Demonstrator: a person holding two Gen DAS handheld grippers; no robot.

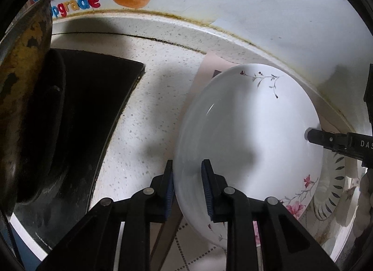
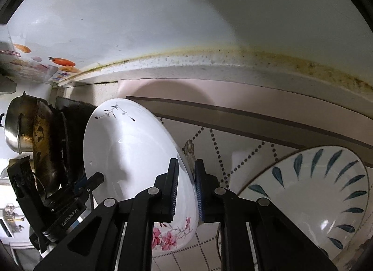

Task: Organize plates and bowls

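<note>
A white bowl with pink flowers and thin grey sprigs (image 1: 251,131) is held tilted above the counter; it also shows in the right wrist view (image 2: 130,152). My left gripper (image 1: 187,177) is shut on its near rim, one finger inside and one outside. My right gripper (image 2: 186,177) is shut on the opposite rim; its fingertip (image 1: 314,134) shows in the left wrist view, and the left gripper (image 2: 93,178) shows in the right wrist view. A white plate with dark blue leaf marks (image 2: 326,191) lies on the mat to the right, partly under the bowl (image 1: 333,177).
A black stove top (image 1: 93,112) with a stained pan (image 1: 25,65) is on the left, with a steel pot (image 2: 16,126) behind. A pink and patterned mat (image 2: 244,131) covers the speckled counter (image 1: 151,98). The wall (image 2: 186,14) runs close behind.
</note>
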